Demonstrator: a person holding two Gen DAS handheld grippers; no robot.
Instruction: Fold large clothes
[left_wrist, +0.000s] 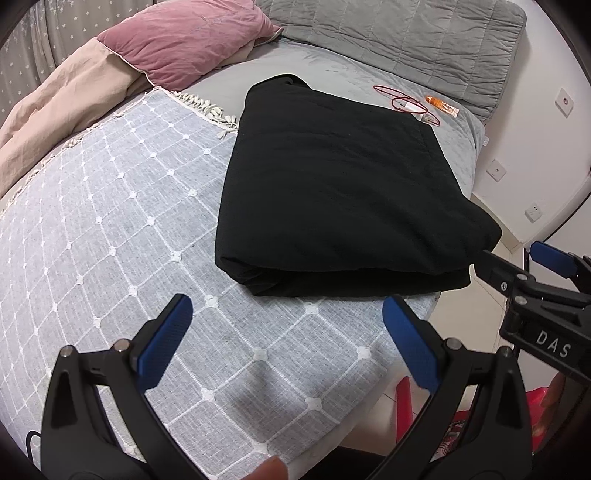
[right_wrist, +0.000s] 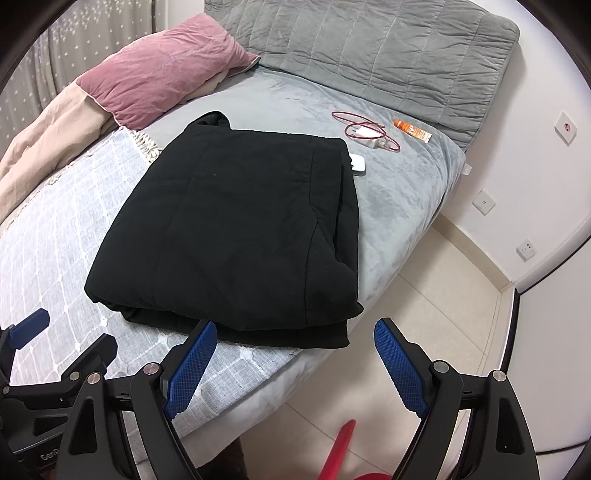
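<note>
Looking down at the bed (left_wrist: 110, 221), I see the black coat (left_wrist: 332, 192) folded into a thick rectangle, lying partly on the checked blanket (left_wrist: 92, 240) and partly on the grey sheet (right_wrist: 399, 192). My left tool (left_wrist: 288, 332) hangs just short of the coat's near edge, its blue pads spread wide with nothing between them. My right tool (right_wrist: 295, 354) sits by the coat's near right corner, jaws likewise wide apart and empty; its left pad (right_wrist: 192, 365) is just beside the coat's hem, though I cannot tell whether it touches. Beyond the coat's far right corner lie a red cable (right_wrist: 354, 125) with a white charger (right_wrist: 369, 140), and an orange tube (right_wrist: 412, 130) a little further right. A small white thing (right_wrist: 357, 164) peeks out from under the coat's far right edge. A pink pillow (right_wrist: 162, 70) rests well beyond the coat's far left side, on a beige quilt (left_wrist: 55, 110). A grey quilted headboard (right_wrist: 369, 51) stands behind it all.
</note>
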